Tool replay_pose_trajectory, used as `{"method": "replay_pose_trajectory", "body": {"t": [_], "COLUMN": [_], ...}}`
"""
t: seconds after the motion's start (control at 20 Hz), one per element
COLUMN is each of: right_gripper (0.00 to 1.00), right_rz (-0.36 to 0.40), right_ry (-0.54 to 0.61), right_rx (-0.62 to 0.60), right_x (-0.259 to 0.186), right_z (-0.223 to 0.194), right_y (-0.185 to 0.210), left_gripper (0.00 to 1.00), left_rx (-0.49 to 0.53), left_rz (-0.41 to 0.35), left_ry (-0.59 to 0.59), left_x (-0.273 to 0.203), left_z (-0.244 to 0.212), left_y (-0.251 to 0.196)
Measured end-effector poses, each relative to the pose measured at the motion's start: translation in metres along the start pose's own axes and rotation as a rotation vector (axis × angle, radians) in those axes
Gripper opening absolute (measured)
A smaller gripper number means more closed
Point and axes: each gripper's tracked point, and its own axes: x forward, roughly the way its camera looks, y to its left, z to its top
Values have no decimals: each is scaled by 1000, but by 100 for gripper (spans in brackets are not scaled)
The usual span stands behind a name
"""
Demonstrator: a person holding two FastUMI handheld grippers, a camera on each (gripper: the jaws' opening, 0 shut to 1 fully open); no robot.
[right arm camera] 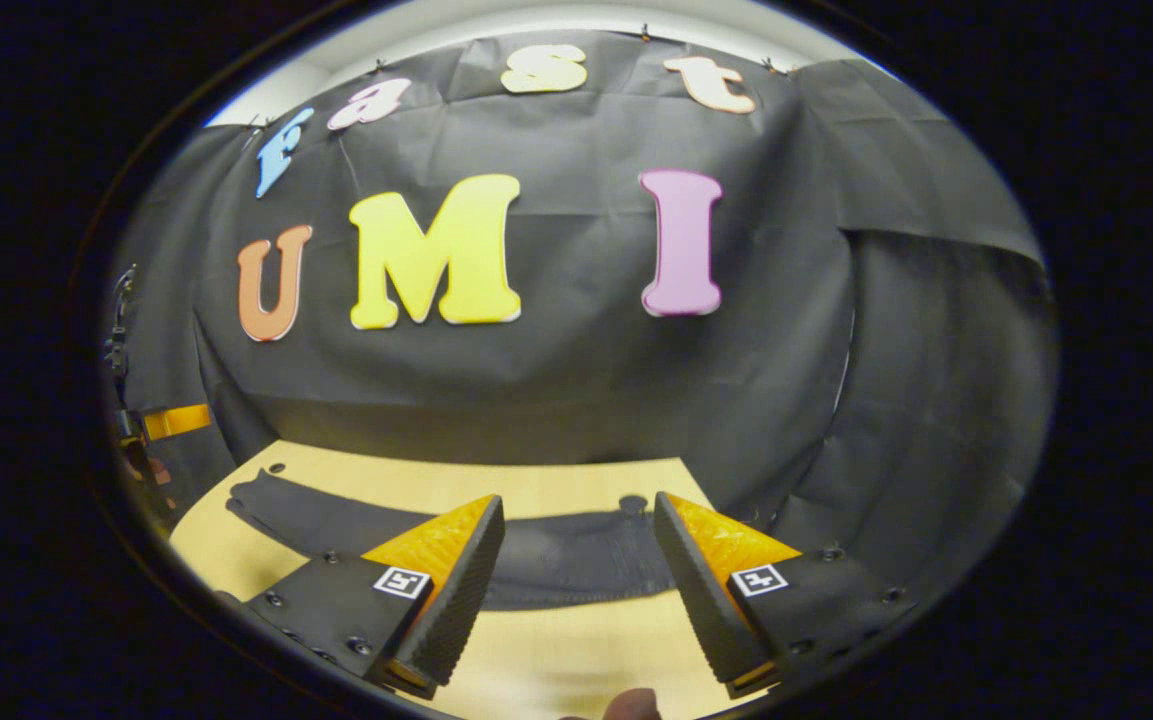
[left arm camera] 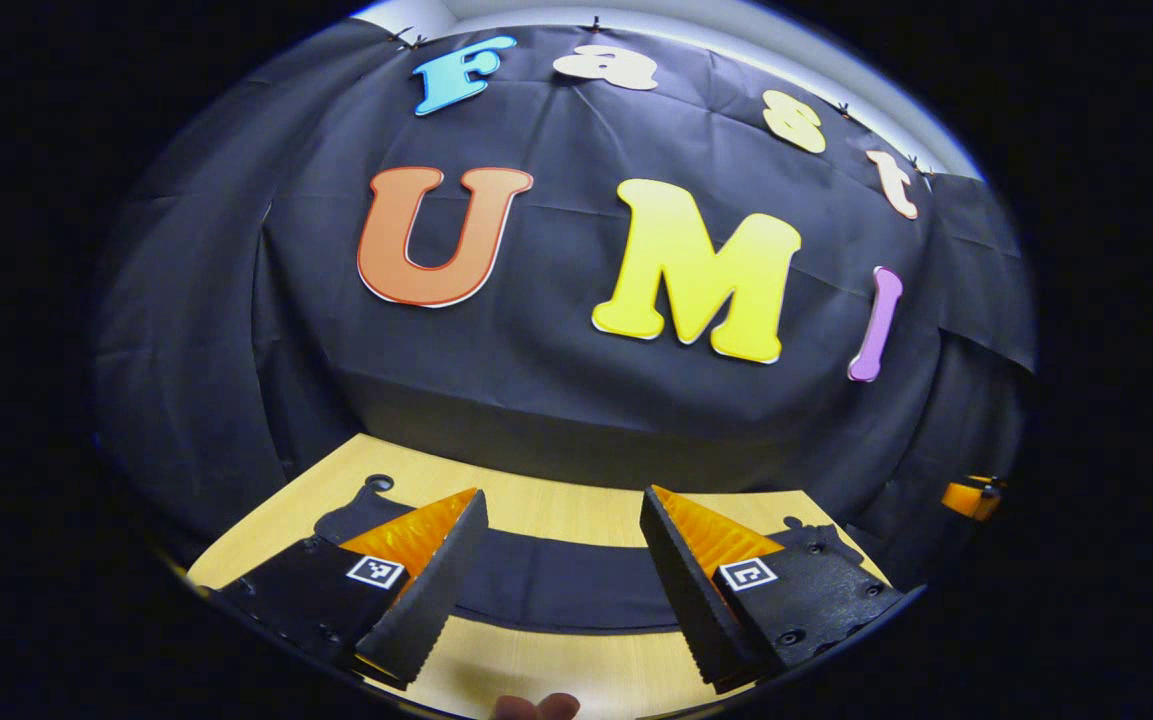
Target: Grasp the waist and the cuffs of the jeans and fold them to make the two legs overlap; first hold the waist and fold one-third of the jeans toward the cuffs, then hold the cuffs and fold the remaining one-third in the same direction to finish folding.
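above the table [left arm camera: 556, 510] my left gripper [left arm camera: 561, 575] and right gripper [right arm camera: 576, 580] hang with jaws released. dark jeans [right arm camera: 546, 560] lie flat below.

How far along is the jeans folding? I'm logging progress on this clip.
Done: nothing visibly. The jeans lie as a dark strip across the table, with no thirds fold visible. In hand: nothing; the left gripper and right gripper hover open above the table, fingers apart, not touching the cloth. Left: grasping waist and cuffs, overlapping the legs, then both one-third folds.
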Motion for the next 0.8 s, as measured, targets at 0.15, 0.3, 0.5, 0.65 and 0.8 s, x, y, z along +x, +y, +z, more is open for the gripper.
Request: {"method": "replay_pose_trajectory", "body": {"t": [0.15,0.3,0.5,0.65,0.8], "right_gripper": [91,93,97,97,97], "right_rz": [-51,-104,-155,-192,-216], "right_ry": [109,179,229,263,279], "right_rx": [141,291,412,514,579], "right_x": [29,72,132,180,206], "right_z": [-47,-87,-127,-150,-163], "right_y": [-33,-70,-108,-128,-139], "left_gripper": [99,98,98,98,98], "left_rx": [40,98,169,141,97], "left_rz": [-30,-16,23,38,60], "left_ry": [32,31,-13,-6,46], "left_x": [-14,-19,-23,-24,-23], "left_z": [-16,-13,5,4,-6], "left_y": [-24,-30,-37,-43,-44]}}
